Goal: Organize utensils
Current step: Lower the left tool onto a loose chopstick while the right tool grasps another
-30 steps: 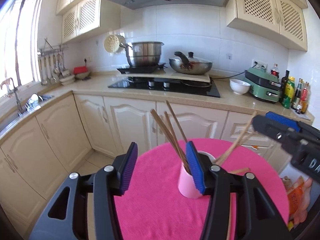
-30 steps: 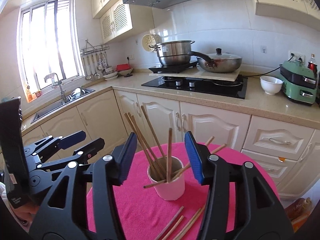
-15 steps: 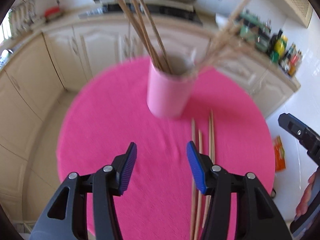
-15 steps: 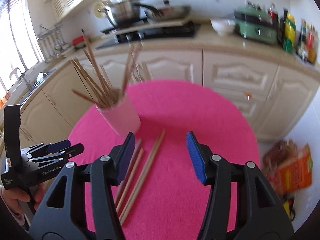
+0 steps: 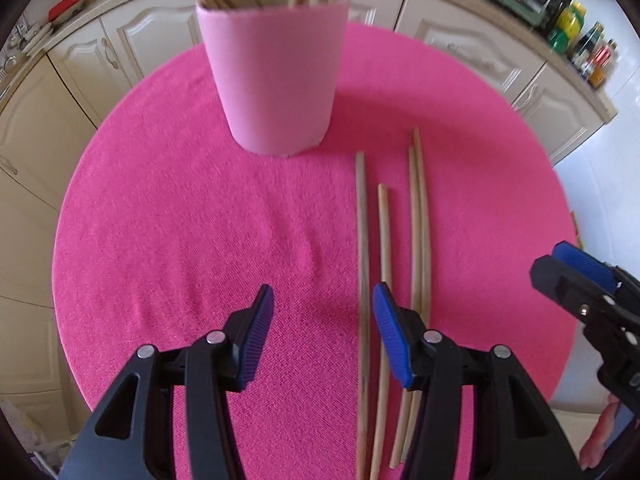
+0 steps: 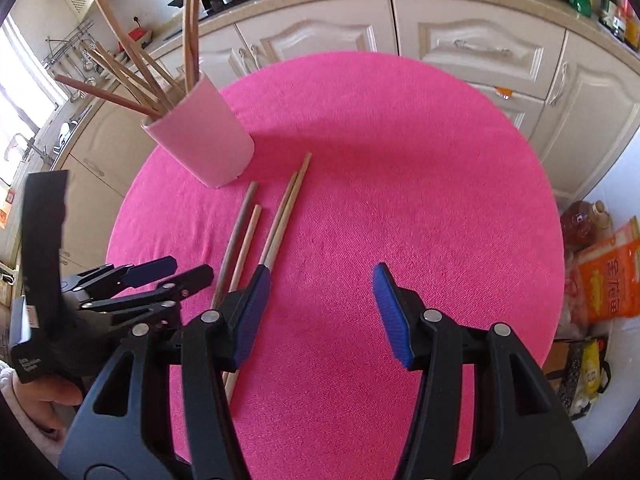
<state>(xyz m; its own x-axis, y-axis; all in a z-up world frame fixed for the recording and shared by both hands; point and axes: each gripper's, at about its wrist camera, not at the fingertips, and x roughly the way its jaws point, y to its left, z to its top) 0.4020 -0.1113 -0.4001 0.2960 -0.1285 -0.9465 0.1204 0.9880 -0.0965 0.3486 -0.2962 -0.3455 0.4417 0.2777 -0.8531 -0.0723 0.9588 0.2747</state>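
Note:
A pink cup stands at the far side of a round table with a pink cloth, and several wooden chopsticks stick out of it. Several loose chopsticks lie side by side on the cloth, nearer than the cup. My left gripper points down over the cloth, open and empty; the leftmost loose chopstick lies just inside its right finger. My right gripper is open over bare cloth, right of the loose chopsticks.
Cream kitchen cabinets and a countertop run behind the table. Bottles stand on the counter at the right. Food bags sit on the floor past the table's right edge. A hand holds the left gripper.
Both grippers have tipped from facing the kitchen to pointing down at the table, and have dropped toward it. The cup has moved to the top of both views, and the loose chopsticks now look closer.

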